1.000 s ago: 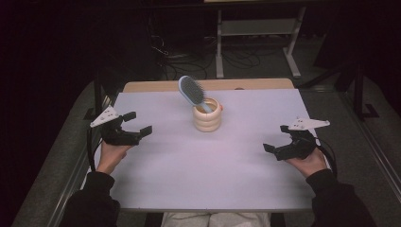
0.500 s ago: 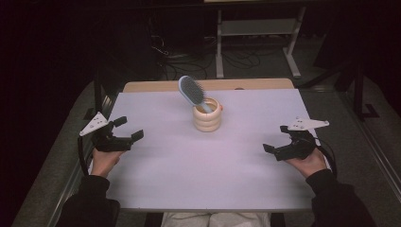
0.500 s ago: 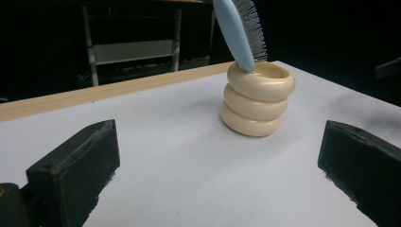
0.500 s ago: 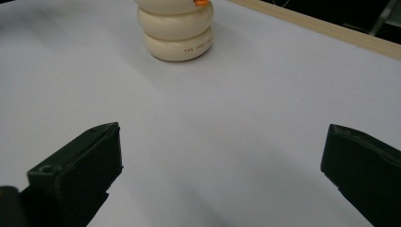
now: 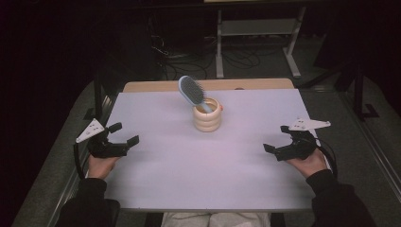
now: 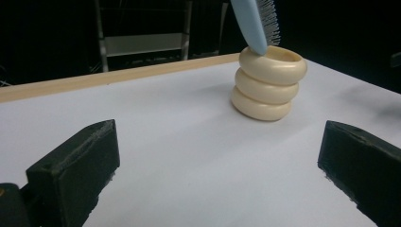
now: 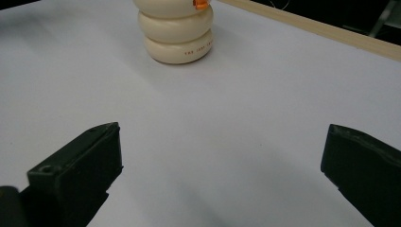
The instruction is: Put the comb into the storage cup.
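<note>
So the hairbrush [image 5: 191, 91] was standing handle-down in that cream ringed holder [image 5: 206, 120], toward the far middle of the white table [image 5: 189, 184], and nothing else showed inside it from above. The brush leaned hard to the left with its head way out past the rim, so my guess is any bump or sideways tug could tip the whole holder over. The left gripper [image 5: 124, 134] and right gripper [image 5: 275, 138] both sat at the table's side edges, well apart from it, jaws spread wide, holding nothing.
</note>
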A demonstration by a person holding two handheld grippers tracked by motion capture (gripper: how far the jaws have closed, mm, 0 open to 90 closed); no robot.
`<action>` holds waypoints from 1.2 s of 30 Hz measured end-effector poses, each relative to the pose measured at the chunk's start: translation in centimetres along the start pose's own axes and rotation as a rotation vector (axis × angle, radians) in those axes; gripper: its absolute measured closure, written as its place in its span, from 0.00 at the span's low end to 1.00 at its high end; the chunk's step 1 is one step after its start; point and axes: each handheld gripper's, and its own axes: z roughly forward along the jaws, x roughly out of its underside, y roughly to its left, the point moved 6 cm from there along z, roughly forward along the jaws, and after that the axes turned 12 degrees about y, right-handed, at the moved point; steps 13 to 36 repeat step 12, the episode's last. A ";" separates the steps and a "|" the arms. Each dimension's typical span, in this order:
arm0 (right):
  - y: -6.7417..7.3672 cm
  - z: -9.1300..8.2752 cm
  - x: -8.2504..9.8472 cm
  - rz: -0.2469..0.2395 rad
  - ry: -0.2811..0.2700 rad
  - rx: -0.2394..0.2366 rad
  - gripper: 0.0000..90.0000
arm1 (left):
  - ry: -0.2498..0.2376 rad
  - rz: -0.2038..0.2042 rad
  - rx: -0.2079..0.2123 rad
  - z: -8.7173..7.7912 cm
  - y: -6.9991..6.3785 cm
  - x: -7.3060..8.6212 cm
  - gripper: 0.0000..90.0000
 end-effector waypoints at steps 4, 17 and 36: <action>0.0 -0.1 0.1 0.003 -0.008 -0.004 0.00 | -0.007 -0.003 -0.007 -0.4 0.0 0.3 0.00; 0.2 0.2 0.3 0.001 -0.004 -0.011 0.00 | 0.015 0.039 -0.002 -0.2 -0.8 0.5 0.00; 0.2 0.2 0.3 0.001 -0.004 -0.011 0.00 | 0.015 0.039 -0.002 -0.2 -0.8 0.5 0.00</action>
